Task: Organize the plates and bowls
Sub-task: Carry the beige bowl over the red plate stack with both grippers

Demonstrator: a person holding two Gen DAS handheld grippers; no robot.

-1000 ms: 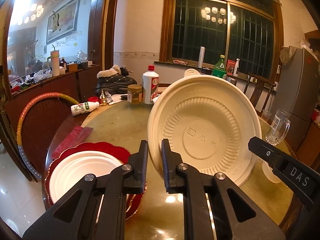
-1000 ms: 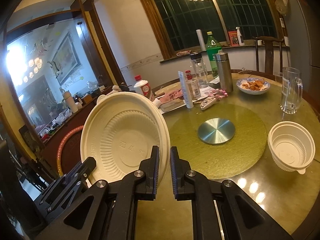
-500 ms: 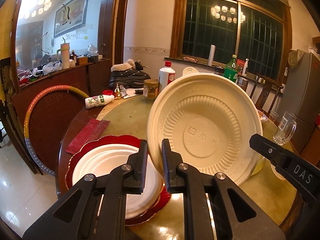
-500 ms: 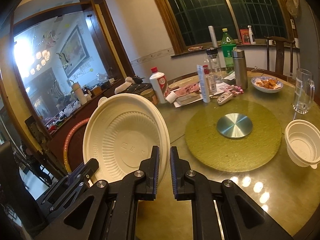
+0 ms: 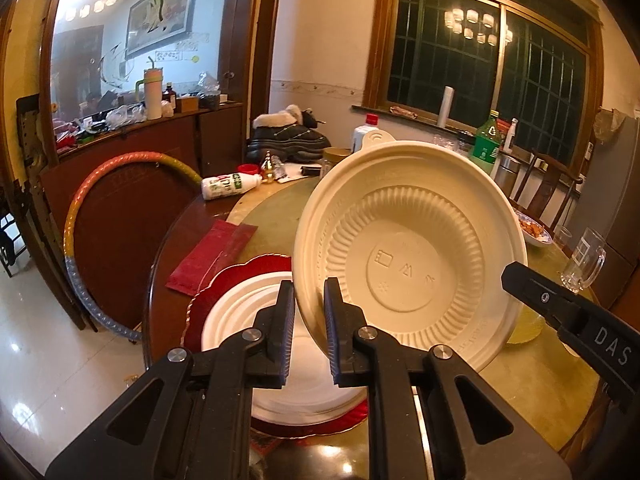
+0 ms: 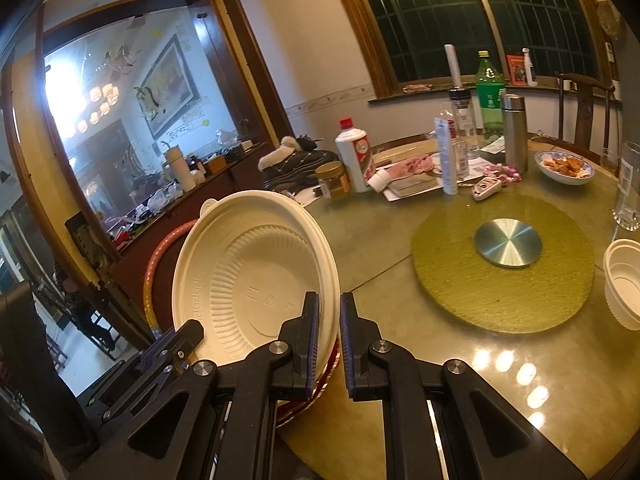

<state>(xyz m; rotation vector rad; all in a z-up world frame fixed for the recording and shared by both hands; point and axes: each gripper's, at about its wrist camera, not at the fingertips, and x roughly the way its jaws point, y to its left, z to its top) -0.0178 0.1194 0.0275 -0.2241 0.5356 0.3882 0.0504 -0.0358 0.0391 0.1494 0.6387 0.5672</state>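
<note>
A large cream plastic bowl (image 5: 408, 264) hangs tilted on edge, its hollow side facing both cameras. My left gripper (image 5: 308, 312) is shut on its left rim. My right gripper (image 6: 330, 312) is shut on the right rim of the same bowl (image 6: 248, 276). One right finger (image 5: 560, 308) shows at the bowl's far side in the left wrist view. Just below the bowl lies a white plate (image 5: 240, 316) on a red scalloped charger (image 5: 220, 284) at the table's left edge. A small white bowl (image 6: 624, 280) sits far right on the table.
A green turntable mat (image 6: 460, 292) with a metal disc (image 6: 508, 242) fills the table's middle. Bottles, a jar (image 6: 333, 179) and a snack dish (image 6: 566, 166) crowd the back. A glass mug (image 6: 630, 192) stands right. A red cloth (image 5: 212, 256) and a hoop (image 5: 92, 216) lie left.
Both grippers have carried the cream bowl leftward; it now hangs over the white plate on the red charger. The small white bowl has slid toward the right edge of the right wrist view.
</note>
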